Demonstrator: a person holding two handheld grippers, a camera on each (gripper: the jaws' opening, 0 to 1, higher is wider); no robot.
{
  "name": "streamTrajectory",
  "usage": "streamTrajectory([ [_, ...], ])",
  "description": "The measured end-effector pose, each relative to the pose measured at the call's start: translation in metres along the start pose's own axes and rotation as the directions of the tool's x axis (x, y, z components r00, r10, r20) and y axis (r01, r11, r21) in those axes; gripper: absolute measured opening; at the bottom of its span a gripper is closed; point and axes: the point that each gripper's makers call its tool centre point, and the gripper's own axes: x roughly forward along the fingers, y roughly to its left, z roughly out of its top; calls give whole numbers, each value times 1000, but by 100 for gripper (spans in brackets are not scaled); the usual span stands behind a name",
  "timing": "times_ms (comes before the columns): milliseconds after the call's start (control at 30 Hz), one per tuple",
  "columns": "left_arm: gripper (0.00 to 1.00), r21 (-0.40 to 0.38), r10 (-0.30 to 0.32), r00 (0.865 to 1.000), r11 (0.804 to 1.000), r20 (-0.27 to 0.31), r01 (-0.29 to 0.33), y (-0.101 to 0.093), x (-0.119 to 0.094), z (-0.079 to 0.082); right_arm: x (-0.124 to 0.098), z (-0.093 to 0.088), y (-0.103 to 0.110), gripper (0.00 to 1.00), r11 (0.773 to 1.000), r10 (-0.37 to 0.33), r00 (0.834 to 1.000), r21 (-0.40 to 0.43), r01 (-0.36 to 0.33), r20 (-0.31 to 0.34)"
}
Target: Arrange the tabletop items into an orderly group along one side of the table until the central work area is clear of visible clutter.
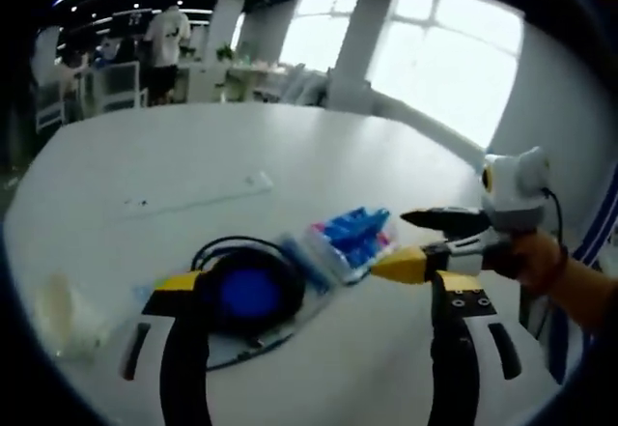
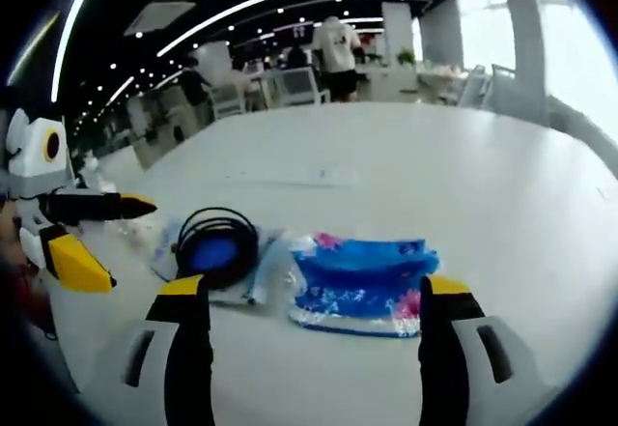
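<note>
A black coiled cable around a blue disc [image 1: 246, 291], in a clear bag, lies on the white table [image 1: 193, 146]. It sits between the jaws of my left gripper [image 1: 319, 286], close to the left one; the jaws stand open. A blue printed packet [image 1: 352, 238] lies touching the bag's right side. My right gripper [image 1: 413, 242] comes in from the right, open, its tips just beside the packet. In the right gripper view the blue packet [image 2: 362, 281] lies between the wide-open jaws of my right gripper [image 2: 314, 291], with the cable [image 2: 217, 242] to its left and the left gripper [image 2: 133, 242] beyond it.
A crumpled clear plastic piece [image 1: 63, 315] lies at the table's near left. A thin white strip [image 1: 198, 194] lies farther out on the table. Behind the table are chairs [image 1: 121, 83], a standing person [image 1: 166, 44] and bright windows [image 1: 425, 59].
</note>
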Motion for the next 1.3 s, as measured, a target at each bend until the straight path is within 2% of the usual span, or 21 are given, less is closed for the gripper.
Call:
streamTrajectory([
  [67, 99, 10, 6, 1000, 1000, 11, -6, 1, -6, 0, -1, 3, 12, 90, 999, 31, 999, -34, -31, 11],
  [167, 99, 12, 15, 1000, 1000, 4, -15, -1, -20, -3, -1, 8, 29, 92, 992, 88, 995, -93, -84, 37],
  [200, 99, 24, 21, 1000, 999, 14, -22, -1, -25, -3, -2, 7, 39, 93, 990, 122, 992, -71, -119, 38],
  [267, 99, 34, 28, 999, 999, 16, -29, -1, -32, -5, -4, 6, 52, 94, 986, 161, 987, -55, -159, 31],
  [400, 99, 31, 32, 999, 999, 11, -32, 2, -48, -11, -7, 2, 70, 97, 973, 193, 981, -130, -191, 0],
  [567, 99, 11, 78, 997, 997, 0, -78, 13, -66, -21, -10, 0, 84, 99, 963, 217, 976, -161, -217, -21],
  [633, 99, 16, 82, 997, 997, 5, -82, 14, -72, -22, -11, -2, 89, 99, 956, 217, 976, -195, -219, -32],
  [767, 99, 32, 100, 995, 994, 22, -100, 18, -89, -21, -13, -4, 101, 99, 948, 235, 971, -211, -238, -39],
  [867, 99, 37, 103, 994, 994, 24, -104, 21, -102, -23, -11, -4, 107, 96, 939, 250, 967, -232, -253, -44],
  [1000, 99, 49, 162, 987, 985, 15, -163, 32, -122, -29, -9, 0, 114, 92, 928, 272, 962, -255, -270, -30],
  [1067, 99, 57, 167, 986, 984, 9, -167, 33, -130, -34, -7, 2, 118, 91, 922, 278, 960, -271, -275, -29],
  [1200, 99, 15, 169, 985, 985, 16, -169, 38, -144, -40, -2, 8, 128, 90, 917, 296, 955, -274, -291, -24],
  [1300, 99, 15, 182, 983, 983, 14, -183, 41, -153, -43, 1, 8, 134, 88, 912, 304, 952, -281, -300, -28],
])
